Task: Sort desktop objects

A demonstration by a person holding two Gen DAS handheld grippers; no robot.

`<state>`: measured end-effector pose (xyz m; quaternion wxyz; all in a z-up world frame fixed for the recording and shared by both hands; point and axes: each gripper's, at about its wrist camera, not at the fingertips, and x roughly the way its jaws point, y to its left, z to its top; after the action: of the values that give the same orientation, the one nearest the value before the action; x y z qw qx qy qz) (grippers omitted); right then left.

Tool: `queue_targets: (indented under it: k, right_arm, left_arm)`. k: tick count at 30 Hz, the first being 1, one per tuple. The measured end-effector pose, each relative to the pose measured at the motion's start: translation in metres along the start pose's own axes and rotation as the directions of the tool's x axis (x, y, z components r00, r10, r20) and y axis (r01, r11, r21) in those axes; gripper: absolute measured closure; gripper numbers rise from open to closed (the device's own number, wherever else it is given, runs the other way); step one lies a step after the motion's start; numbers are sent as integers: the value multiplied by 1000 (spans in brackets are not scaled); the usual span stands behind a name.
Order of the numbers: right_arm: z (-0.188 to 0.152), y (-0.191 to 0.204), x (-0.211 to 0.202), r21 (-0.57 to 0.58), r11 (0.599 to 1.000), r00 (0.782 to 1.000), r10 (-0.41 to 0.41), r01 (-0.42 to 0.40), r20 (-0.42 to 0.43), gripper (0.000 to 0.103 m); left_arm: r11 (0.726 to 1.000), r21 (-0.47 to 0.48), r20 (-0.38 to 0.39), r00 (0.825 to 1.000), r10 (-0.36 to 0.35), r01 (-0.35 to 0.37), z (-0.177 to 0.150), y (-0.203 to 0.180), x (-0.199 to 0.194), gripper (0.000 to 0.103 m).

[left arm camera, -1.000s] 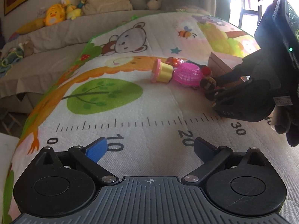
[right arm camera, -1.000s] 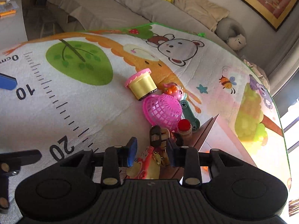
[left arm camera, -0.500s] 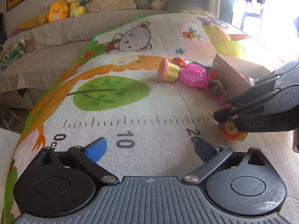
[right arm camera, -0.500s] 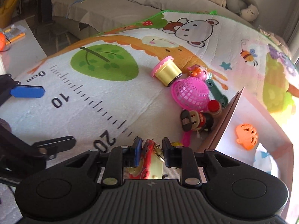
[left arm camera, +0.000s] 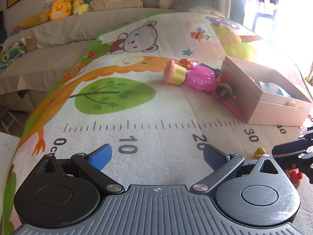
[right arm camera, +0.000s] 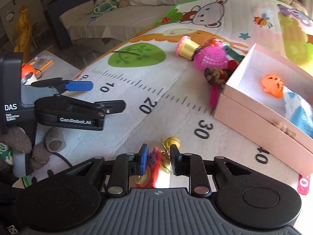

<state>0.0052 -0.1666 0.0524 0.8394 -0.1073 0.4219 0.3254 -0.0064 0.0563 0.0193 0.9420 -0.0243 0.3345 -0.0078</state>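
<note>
Now your right gripper (right arm camera: 158, 159) pinches the red charm with a gold bell (right arm camera: 156, 160), lifted over the play mat (right arm camera: 127, 117). Your left gripper (left arm camera: 156, 156) waits spread and empty. You are carrying; next, I think, bring the charm over the pink box (right arm camera: 254, 121), further right, and release inside.

Box (right arm camera: 252, 121) on mat (right arm camera: 125, 98), right side. Toy pile (right arm camera: 211, 62) touching box's left wall. Fish toy (right arm camera: 272, 85) inside box. Sofa (left arm camera: 58, 45) behind mat.
</note>
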Motion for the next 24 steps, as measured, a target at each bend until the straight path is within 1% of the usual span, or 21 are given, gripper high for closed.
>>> queue_targets:
  k: [2, 4, 6, 10, 14, 16, 19, 21, 22, 24]
  right_arm:
    - [-7, -9, -8, 17, 998, 997, -58, 57, 43, 80]
    - [-11, -19, -17, 44, 995, 993, -90, 87, 78, 80]
    - [-13, -28, -25, 68, 993, 989, -105, 98, 108, 79]
    - [-6, -37, -34, 88, 991, 981, -118, 105, 155, 70]
    - [20, -33, -27, 34, 991, 972, -134, 130, 194, 70]
    - [39, -23, -12, -40, 985, 968, -157, 167, 194, 70]
    - [66, -7, 18, -160, 954, 958, -225, 254, 180, 69]
    - [77, 0, 40, -227, 925, 949, -273, 305, 160, 63]
    - [81, 5, 56, -274, 895, 934, -320, 353, 157, 59]
    - [84, 10, 79, -330, 850, 912, -382, 410, 149, 59]
  left_arm:
    - [1000, 14, -9, 1000, -18, 18, 2, -4, 3, 1]
    - [999, 27, -15, 1000, -23, 24, 4, -10, 6, 1]
    - [999, 40, -16, 1000, -22, 23, 6, -17, 8, 1]
    - [998, 57, -28, 1000, -14, 15, 5, -24, 12, 1]
    - [998, 68, -41, 999, 18, -15, 4, -25, 14, 1]
    - [997, 66, -43, 999, 34, -31, 4, -22, 13, 1]
    - [997, 59, -40, 998, 46, -43, 4, -17, 11, 1]
    - [998, 54, -40, 998, 46, -44, 4, -14, 10, 1]
    - [998, 52, -39, 998, 47, -45, 4, -13, 10, 1]
    - [997, 52, -34, 998, 53, -52, 3, -9, 8, 1]
